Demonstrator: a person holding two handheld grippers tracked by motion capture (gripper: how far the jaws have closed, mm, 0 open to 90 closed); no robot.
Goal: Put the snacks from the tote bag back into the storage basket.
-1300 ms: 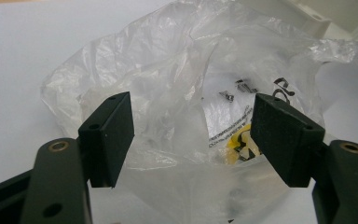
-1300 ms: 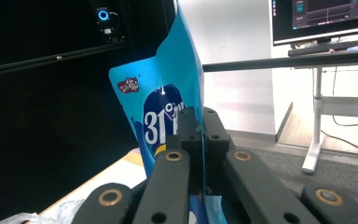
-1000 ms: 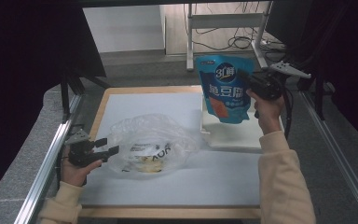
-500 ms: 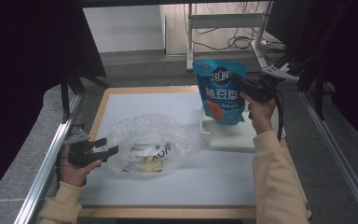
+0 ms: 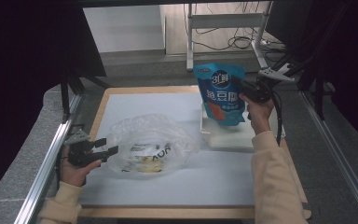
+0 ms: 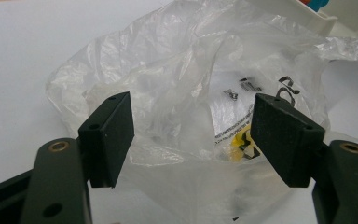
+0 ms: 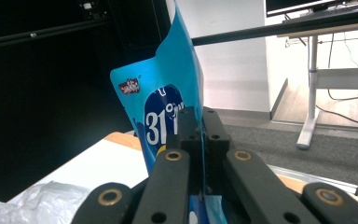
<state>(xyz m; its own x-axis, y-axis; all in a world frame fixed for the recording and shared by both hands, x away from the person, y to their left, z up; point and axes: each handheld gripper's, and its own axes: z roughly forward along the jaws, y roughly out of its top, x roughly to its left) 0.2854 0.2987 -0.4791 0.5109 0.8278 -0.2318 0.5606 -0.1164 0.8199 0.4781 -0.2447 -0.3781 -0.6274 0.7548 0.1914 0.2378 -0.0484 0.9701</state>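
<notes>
Your right gripper (image 7: pixel 196 122) is clamped on the blue pouch's (image 5: pixel 221 93) thin edge; it's floppy and slick, so grip below the seal.

Around your work: bench, mat, tray and the room behind.

You have a white mat (image 5: pixel 158 105) laid over a wood-edged bench (image 5: pixel 103 100), with a shallow white tray (image 5: pixel 228 138) sitting on the mat's right side. Metal rails (image 5: pixel 46 163) run along both sides of the bench. Beyond it you can see grey floor, a white wall panel (image 5: pixel 121 28), the white legs of a desk (image 5: pixel 189 37) with loose cables (image 5: pixel 242 42) lying beneath, and dark curtains (image 5: pixel 23 70) at your left.
</notes>
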